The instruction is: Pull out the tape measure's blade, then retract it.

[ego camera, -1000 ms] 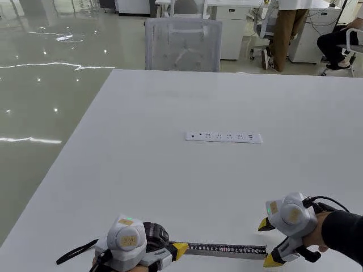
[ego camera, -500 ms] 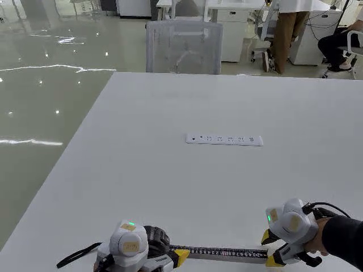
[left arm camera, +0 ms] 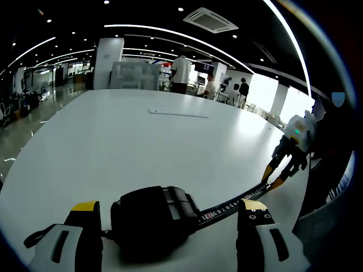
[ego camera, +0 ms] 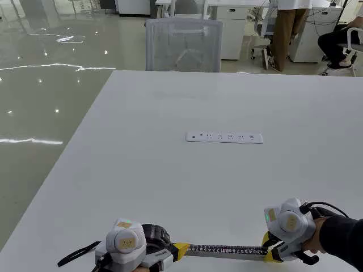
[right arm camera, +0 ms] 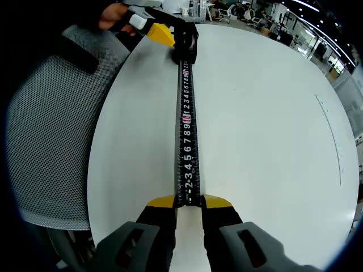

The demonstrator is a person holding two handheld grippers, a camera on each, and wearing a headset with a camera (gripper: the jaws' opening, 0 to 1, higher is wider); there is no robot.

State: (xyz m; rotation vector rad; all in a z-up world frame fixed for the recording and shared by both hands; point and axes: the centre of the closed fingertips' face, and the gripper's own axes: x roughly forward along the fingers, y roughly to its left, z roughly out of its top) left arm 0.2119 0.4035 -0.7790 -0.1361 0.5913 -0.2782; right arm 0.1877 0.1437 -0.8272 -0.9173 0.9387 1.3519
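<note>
Where the blade (right arm camera: 187, 113) is drawn out, it lies flat along the near edge of the white table (ego camera: 198, 102), its tip pinched between the closed jaws of the right gripper (right arm camera: 190, 201). The black tape measure case (left arm camera: 153, 218) sits between the jaws of the left gripper (left arm camera: 170, 211); whether they clamp it cannot be told. A white power strip (ego camera: 224, 137) lies mid-table. Beyond the table stand a mesh chair (ego camera: 182, 44) and a glossy floor (ego camera: 45, 85).
</note>
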